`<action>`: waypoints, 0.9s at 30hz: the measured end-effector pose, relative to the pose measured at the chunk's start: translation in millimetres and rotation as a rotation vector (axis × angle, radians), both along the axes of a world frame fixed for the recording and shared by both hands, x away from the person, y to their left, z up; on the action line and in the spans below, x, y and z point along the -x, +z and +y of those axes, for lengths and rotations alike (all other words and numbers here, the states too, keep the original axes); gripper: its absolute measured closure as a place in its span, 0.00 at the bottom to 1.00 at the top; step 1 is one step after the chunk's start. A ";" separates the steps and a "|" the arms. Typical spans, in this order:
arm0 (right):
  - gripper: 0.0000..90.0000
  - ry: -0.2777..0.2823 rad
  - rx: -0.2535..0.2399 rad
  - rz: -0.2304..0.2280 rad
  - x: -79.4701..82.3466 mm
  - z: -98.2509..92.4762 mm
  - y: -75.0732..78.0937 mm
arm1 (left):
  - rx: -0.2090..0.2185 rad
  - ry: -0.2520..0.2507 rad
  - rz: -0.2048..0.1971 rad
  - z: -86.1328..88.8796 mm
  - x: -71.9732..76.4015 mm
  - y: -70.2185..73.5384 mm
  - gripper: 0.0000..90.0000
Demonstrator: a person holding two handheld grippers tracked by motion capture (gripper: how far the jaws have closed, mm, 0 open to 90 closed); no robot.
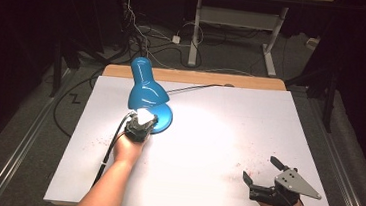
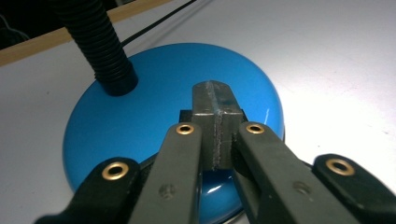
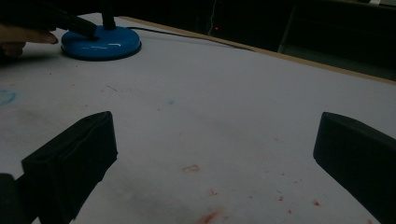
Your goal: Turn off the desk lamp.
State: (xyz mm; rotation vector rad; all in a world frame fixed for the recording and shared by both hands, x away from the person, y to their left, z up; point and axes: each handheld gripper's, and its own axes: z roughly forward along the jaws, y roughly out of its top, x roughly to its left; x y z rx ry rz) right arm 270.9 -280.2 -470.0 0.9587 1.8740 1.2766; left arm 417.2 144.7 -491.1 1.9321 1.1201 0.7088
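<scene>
Left gripper [image 2: 217,100] on the lamp base [image 2: 154,93]

Its jaws are pressed together, tips over the base beside the neck [image 2: 100,42]. Right gripper [image 1: 261,170] sits well apart from the lamp [image 1: 144,87], jaws spread, empty.

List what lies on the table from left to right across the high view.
Left hand-held gripper, shut, at the lamp base → blue desk lamp, lit → bare white tabletop → right hand-held gripper, jaws open, near the front right corner.
</scene>
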 end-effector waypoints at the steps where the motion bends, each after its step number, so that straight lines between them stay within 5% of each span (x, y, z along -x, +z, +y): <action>1: 0.01 0.000 0.000 0.001 -0.1 0.2 -0.2 | 0.015 0.007 0.005 1.4 -1.4 0.1 0.98; 13: 0.01 0.011 -0.005 -0.004 0.5 1.5 1.1 | -0.041 -0.040 -0.003 0.3 6.8 2.9 0.98; 17: 0.01 0.001 -0.011 0.003 -1.2 1.8 0.9 | 0.026 -0.050 -0.001 4.7 13.5 7.6 0.98; 27: 0.01 -0.018 -0.008 0.002 0.5 0.9 0.9 | 0.110 -0.090 0.009 8.2 26.2 9.3 0.98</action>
